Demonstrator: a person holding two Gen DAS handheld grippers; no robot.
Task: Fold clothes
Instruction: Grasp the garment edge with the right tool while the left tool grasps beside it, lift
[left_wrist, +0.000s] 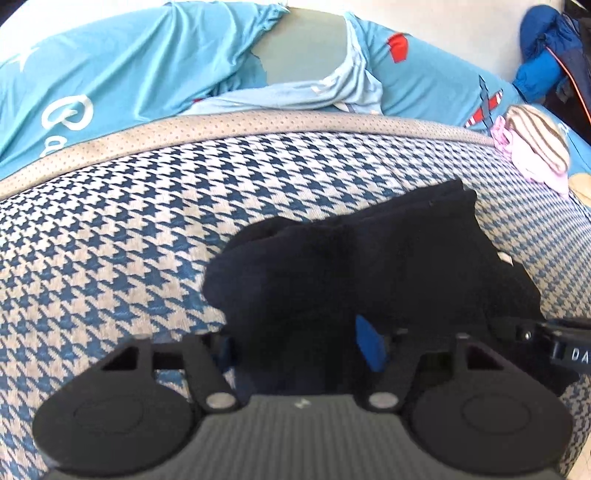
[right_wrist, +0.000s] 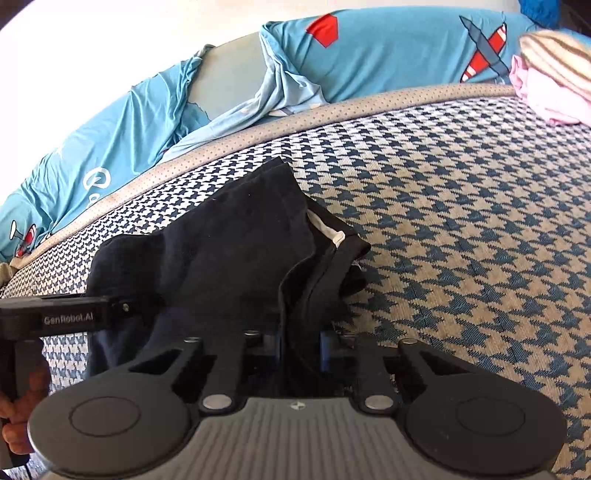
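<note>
Both grippers' jaws closed on the black garment; white inner trim only in right view.

Black crumpled garment lies on the blue-and-cream houndstooth woven cover, its near edge between the fingers of both grippers. Left gripper grips the garment's left part, right gripper just beside it to the right. Tan dotted trim band borders the cover's far edge. Behind the band: light-blue printed sheet, bunched. Pink-and-striped folded cloth pile sits at the far right, overlapping cover and band, well apart from the garment.
</note>
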